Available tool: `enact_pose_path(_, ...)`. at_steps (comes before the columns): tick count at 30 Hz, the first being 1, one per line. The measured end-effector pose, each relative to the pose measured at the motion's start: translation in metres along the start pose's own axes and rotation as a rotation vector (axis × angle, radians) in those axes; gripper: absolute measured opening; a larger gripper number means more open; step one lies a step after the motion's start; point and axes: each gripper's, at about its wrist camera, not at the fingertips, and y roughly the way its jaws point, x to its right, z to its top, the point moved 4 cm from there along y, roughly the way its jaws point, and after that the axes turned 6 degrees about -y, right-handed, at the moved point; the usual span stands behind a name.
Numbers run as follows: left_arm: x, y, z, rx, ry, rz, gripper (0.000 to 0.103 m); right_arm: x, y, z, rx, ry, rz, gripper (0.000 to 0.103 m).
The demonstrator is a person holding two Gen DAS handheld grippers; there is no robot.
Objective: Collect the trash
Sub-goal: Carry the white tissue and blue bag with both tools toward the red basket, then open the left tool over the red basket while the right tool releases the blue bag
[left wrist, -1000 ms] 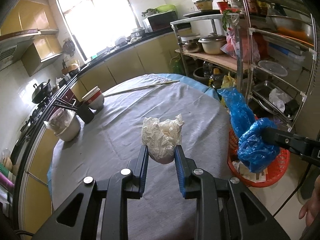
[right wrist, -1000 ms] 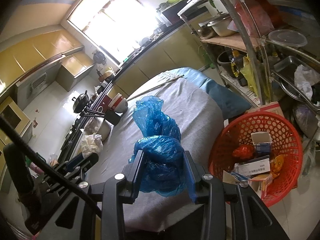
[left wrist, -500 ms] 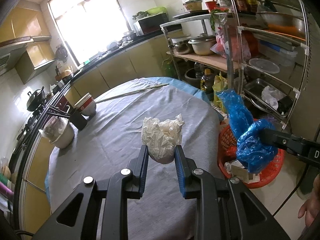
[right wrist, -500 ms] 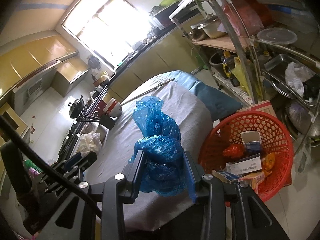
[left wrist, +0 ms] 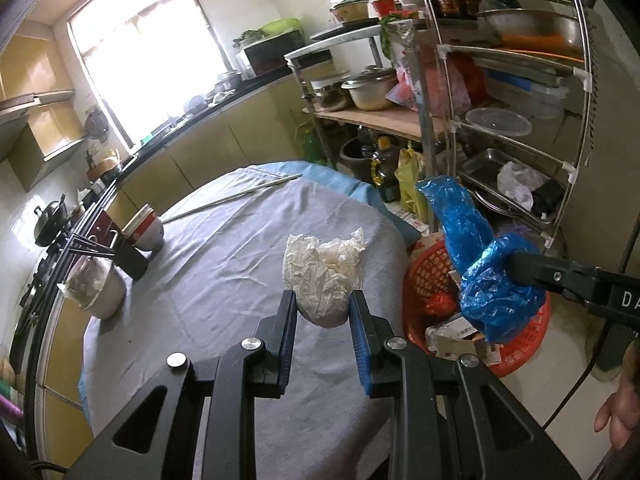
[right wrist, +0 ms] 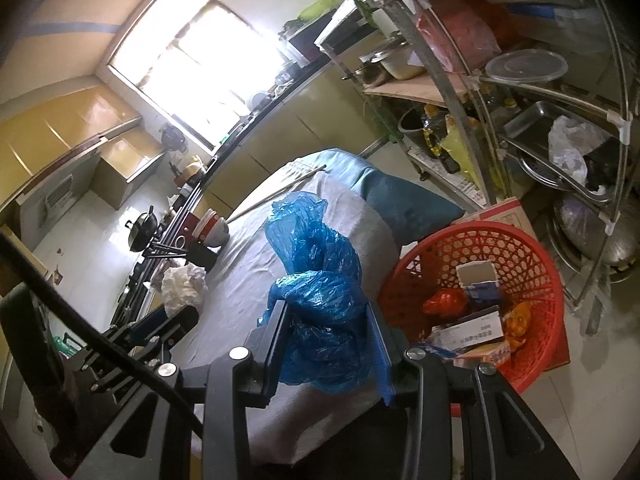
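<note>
Left gripper (left wrist: 323,308) clamps paper wad (left wrist: 324,268); right gripper (right wrist: 332,332) clamps blue bag (right wrist: 320,280).

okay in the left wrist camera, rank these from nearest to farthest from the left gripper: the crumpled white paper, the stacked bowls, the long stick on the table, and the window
1. Crumpled white paper: clamped between the left gripper fingers.
2. Stacked bowls: on the table's left side, midway back.
3. Long stick: lying across the table's far edge.
4. Window: on the back wall, beyond the counter.
</note>
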Motion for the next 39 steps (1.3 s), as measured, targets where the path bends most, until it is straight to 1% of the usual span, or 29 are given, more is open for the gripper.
enact_pose_path(7, 0.012, 0.007, 0.0, -0.021, 0.011, -0.03, 0.028, 0.016, -0.006, 0.0, 0.002, 0.025, -0.03, 0.04)
enact_pose_path(17, 0.032, 0.018, -0.003, -0.07, 0.037, -0.096, 0.028, 0.043, -0.014, -0.001, -0.003, 0.069, -0.077, 0.04)
enact_pose_path(24, 0.041, 0.027, -0.001, -0.097, 0.044, -0.118, 0.028, 0.062, -0.022, 0.001, 0.001, 0.096, -0.113, 0.04)
enact_pose_path(39, 0.068, 0.039, 0.002, -0.12, 0.074, -0.158, 0.028, 0.095, -0.034, 0.005, 0.015, 0.149, -0.158, 0.04)
